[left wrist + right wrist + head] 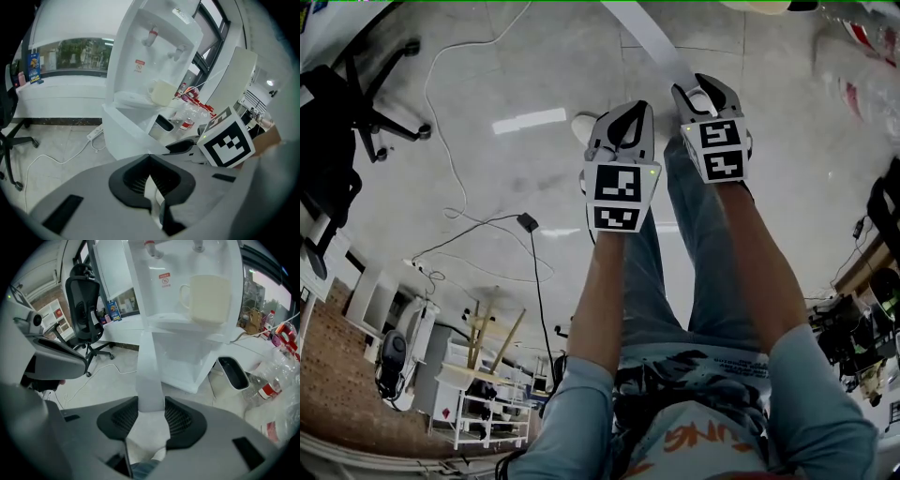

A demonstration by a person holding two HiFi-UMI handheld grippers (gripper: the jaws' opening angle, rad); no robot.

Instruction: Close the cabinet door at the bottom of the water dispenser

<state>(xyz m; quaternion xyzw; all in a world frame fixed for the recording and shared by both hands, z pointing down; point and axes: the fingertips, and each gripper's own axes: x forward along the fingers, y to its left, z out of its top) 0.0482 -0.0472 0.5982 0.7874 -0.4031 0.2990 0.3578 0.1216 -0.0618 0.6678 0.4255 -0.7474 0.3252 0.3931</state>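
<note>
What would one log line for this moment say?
cabinet door: open | right gripper: jaws clamped on door edge | left gripper: jaws shut, empty

The person wears a light blue top with sleeves [567, 422] that end near the elbows. Its front panel [694, 389] is printed in dark shapes with orange letters, and below it are blue jeans [703, 272] and what looks like a white shoe [581, 125] at the upper middle of the head view, small and partly covered. The left gripper [623, 111] and right gripper [710, 86] are pale grey shells with black ribbed jaws, and each carries a cube [622, 192] of black-and-white square markers, the left one with a small green light at its corner.
</note>
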